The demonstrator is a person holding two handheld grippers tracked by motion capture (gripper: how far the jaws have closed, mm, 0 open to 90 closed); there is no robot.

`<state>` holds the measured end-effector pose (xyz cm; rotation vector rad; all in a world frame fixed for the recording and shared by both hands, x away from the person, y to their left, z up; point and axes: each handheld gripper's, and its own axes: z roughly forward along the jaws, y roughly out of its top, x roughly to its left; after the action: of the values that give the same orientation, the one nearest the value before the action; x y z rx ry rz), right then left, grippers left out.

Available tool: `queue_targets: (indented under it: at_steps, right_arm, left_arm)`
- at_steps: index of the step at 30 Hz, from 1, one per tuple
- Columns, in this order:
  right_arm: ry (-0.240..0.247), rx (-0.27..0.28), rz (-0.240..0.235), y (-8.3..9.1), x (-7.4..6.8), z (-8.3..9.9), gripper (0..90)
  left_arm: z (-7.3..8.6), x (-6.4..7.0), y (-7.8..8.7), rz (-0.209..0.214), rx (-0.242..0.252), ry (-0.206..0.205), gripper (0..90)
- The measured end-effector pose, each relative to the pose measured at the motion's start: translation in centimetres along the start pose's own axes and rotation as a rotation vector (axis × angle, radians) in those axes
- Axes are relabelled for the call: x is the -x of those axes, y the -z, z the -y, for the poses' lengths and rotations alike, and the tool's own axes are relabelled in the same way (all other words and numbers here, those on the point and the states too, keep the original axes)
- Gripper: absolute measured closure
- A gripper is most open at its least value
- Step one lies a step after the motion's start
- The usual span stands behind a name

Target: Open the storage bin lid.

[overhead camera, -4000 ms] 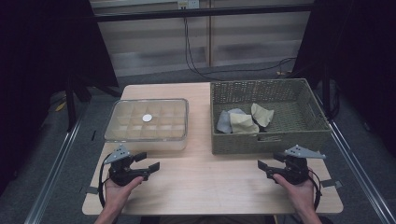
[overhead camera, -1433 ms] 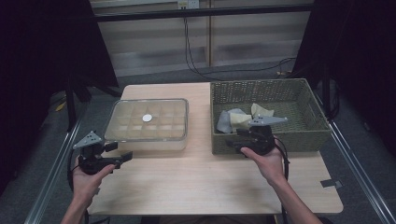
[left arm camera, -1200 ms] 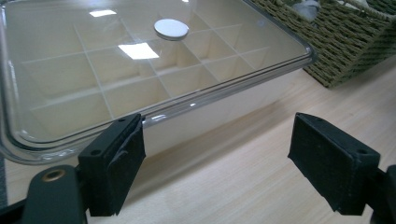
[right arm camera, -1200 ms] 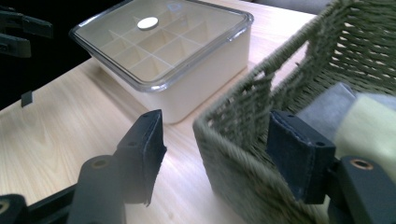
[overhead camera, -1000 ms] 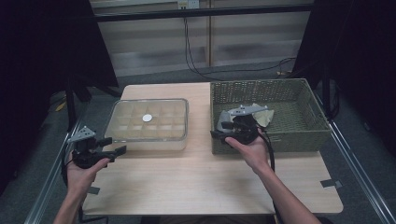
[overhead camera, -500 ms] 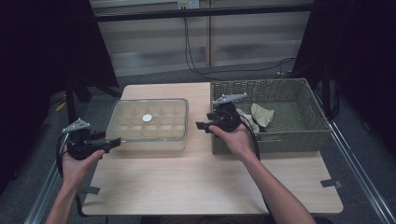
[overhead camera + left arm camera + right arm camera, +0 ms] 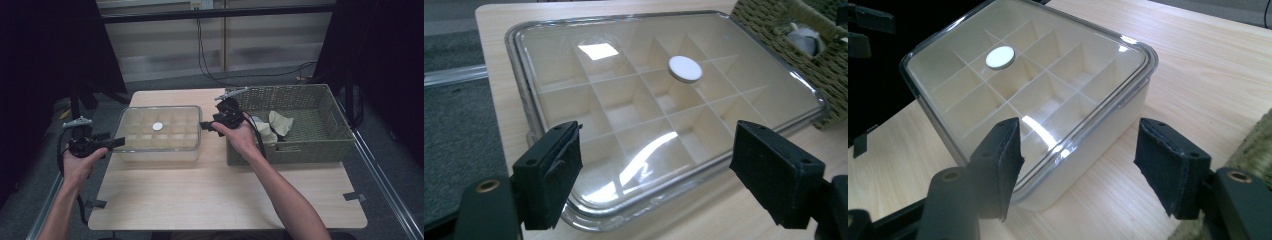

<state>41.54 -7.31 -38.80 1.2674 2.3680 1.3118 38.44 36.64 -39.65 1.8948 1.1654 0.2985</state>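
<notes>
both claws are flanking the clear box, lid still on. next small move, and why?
Probably ease both claws inward onto the lid's opposite edges. The left claw and right claw are both open, facing the compartment box from its two short ends, neither touching it. The clear lid sits closed and its rim lies between each claw's jaws in both gripper views, so closing the gap looks like the natural step before any lift.

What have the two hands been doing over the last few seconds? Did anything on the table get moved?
Both grippers left the table's near edge: the left gripper swung out to the clear box's left end, the right gripper crossed to its right end. Both are open, holding nothing. The box, basket and cloths stayed put.
</notes>
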Motion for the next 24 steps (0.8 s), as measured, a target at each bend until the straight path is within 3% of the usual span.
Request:
queue_targets:
  at_steps: [4, 10, 15, 20, 24]
  right_arm:
    - [0.005, -0.024, 0.001, -0.9, 0.0, -0.8, 34.8]
    - [-0.031, -0.057, 0.020, -2.7, 0.8, -1.9, 32.5]
    - [-0.050, -0.062, 0.030, -3.7, 1.4, -2.5, 32.0]
    - [-0.055, -0.106, 0.043, -4.9, 1.7, -3.2, 28.9]
    - [-0.054, -0.128, 0.054, -5.7, 1.7, -3.7, 26.7]
  left_arm:
    - [-0.7, -0.6, -0.6, -0.016, -0.017, 0.000, 19.5]
    - [-1.8, -1.5, -1.4, -0.042, -0.030, 0.014, 17.0]
    - [-2.1, -2.3, -1.9, -0.048, -0.059, 0.033, 14.3]
    - [-2.2, -3.3, -2.3, -0.045, -0.080, 0.063, 11.8]
    - [-2.3, -3.4, -2.5, -0.036, -0.086, 0.050, 13.9]
